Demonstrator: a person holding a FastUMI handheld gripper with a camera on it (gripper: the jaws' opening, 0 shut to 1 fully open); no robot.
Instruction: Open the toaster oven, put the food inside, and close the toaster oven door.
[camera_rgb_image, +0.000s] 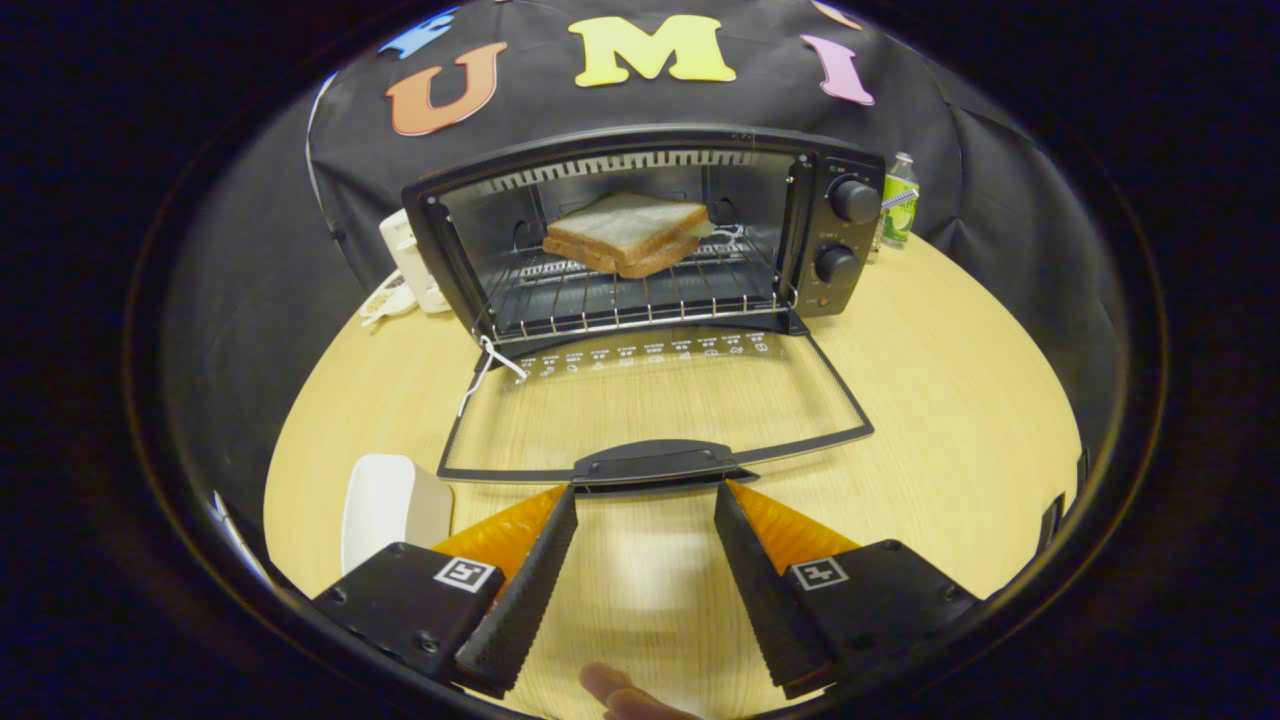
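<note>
The toaster oven (650, 235) stands open on the wooden table (950, 400), its glass door (660, 410) folded flat toward me, and the sandwich (628, 233) already sits inside on the wire rack (640, 295), toward the back. By my reckoning only the closing is left.

My gripper (646, 492) is spread wide and holding nothing; my two fingers (545, 550) point at the door handle (655, 462), their tips right at its near edge, one toward each end of it.

What worries me is the lift. The handle is a low, flat bar, and with my fingers this far apart I could slide under it at one end only, so the door would twist or slip off and drop back onto the table. Pushing forward instead of up could shove the whole light oven backward, toward the white power strip (410, 260) and the green bottle (898, 200) behind it. A loose white string (490, 365) hangs at the left hinge corner; I judge it might get pinched as the door swings shut. A white dish (378, 505) lies just beside my left finger, near enough to nudge if I drift sideways. A fingertip (610, 685) shows below me, by the table edge.
</note>
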